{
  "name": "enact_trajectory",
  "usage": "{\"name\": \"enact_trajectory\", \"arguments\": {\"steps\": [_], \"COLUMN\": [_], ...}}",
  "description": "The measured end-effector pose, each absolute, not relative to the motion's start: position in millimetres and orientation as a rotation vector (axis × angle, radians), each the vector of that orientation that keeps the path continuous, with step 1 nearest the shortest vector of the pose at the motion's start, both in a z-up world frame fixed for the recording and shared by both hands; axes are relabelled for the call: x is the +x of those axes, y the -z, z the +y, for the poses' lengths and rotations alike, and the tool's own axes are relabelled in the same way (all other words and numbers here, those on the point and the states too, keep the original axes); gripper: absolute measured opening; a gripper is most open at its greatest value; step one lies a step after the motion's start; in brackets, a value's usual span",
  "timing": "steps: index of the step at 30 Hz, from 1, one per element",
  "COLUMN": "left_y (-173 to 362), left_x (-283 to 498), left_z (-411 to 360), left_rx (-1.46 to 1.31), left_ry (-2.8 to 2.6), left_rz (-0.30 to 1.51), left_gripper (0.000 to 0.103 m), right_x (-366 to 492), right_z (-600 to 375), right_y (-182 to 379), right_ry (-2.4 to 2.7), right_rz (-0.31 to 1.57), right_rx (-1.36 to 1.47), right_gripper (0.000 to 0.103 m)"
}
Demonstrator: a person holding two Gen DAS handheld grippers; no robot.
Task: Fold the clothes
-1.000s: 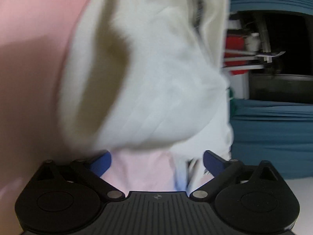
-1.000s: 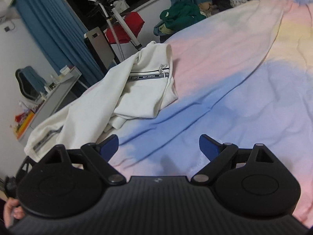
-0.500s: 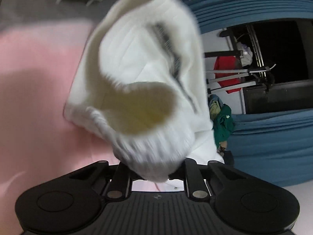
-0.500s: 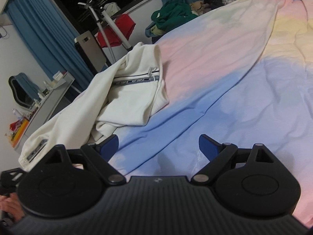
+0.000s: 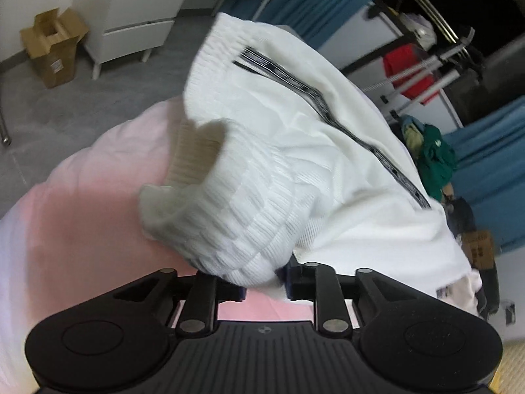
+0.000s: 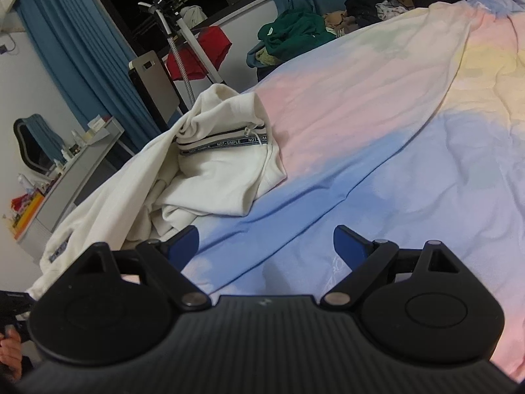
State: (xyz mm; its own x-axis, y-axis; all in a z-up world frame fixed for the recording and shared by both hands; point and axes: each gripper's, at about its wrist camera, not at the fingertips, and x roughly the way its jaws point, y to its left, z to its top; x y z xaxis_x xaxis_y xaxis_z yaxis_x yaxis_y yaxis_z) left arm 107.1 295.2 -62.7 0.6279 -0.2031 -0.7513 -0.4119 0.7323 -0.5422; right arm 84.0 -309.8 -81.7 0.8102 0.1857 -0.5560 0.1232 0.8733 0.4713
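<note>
A white sweatshirt (image 5: pixel 295 151) with a black lettered band lies rumpled on the pastel bedsheet (image 5: pixel 98 203). My left gripper (image 5: pixel 262 284) is shut on its ribbed cuff (image 5: pixel 242 226), which bulges up over the fingers. In the right wrist view the same white sweatshirt (image 6: pixel 210 170) sits bunched at the bed's left side, one sleeve trailing toward the lower left. My right gripper (image 6: pixel 265 246) hangs open above the blue part of the bedsheet (image 6: pixel 393 151), to the right of the garment, with nothing between its fingers.
A pile of green and dark clothes (image 6: pixel 295 36) lies beyond the bed's far edge. A drying rack with a red garment (image 6: pixel 200 49) stands by the blue curtains. White drawers (image 5: pixel 131 19) and a cardboard box (image 5: pixel 52 49) stand on the floor past the bed.
My left gripper went from open to shut on the sweatshirt's cuff and has lifted it. The right gripper stayed open, drifting slightly nearer the garment.
</note>
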Motion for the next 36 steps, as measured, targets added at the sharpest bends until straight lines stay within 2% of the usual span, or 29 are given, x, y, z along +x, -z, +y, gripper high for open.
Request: {"name": "enact_trajectory", "arguments": {"steps": [2, 10, 11, 13, 17, 26, 29, 33, 36], "left_y": [66.2, 31.7, 23.0, 5.6, 15.7, 38.5, 46.7, 81.7, 83.9], "left_x": [107.5, 72.7, 64.8, 50.8, 77.1, 136.2, 156.6, 219.8, 258.1], "left_z": [283.4, 236.7, 233.4, 225.5, 169.8, 44.4, 2.8, -44.5, -71.6], "left_rx": [-0.724, -0.352, -0.311, -0.224, -0.088, 0.212, 0.310, 0.385, 0.394], "left_ry": [-0.097, 0.016, 0.018, 0.020, 0.070, 0.180, 0.214, 0.178, 0.167], "left_rz": [0.932, 0.998, 0.981, 0.946, 0.874, 0.700, 0.641, 0.650, 0.617], "left_gripper": [0.031, 0.081, 0.082, 0.083, 0.086, 0.086, 0.085, 0.077, 0.077], "right_x": [82.4, 76.4, 75.9, 75.4, 74.6, 63.3, 66.3, 73.0, 82.2], "right_z": [-309.6, -309.4, -308.4, -306.2, -299.8, -291.9, -299.1, -310.5, -318.2], "right_y": [80.9, 75.4, 75.0, 74.3, 71.8, 59.7, 62.2, 69.6, 77.5], "right_ry": [-0.032, -0.023, -0.023, -0.022, -0.022, -0.020, -0.003, -0.014, -0.008], "right_rz": [0.631, 0.621, 0.621, 0.623, 0.621, 0.578, 0.587, 0.608, 0.625], "right_rx": [0.514, 0.511, 0.508, 0.502, 0.480, 0.424, 0.445, 0.514, 0.546], "right_gripper": [0.090, 0.090, 0.090, 0.090, 0.090, 0.090, 0.090, 0.090, 0.090]}}
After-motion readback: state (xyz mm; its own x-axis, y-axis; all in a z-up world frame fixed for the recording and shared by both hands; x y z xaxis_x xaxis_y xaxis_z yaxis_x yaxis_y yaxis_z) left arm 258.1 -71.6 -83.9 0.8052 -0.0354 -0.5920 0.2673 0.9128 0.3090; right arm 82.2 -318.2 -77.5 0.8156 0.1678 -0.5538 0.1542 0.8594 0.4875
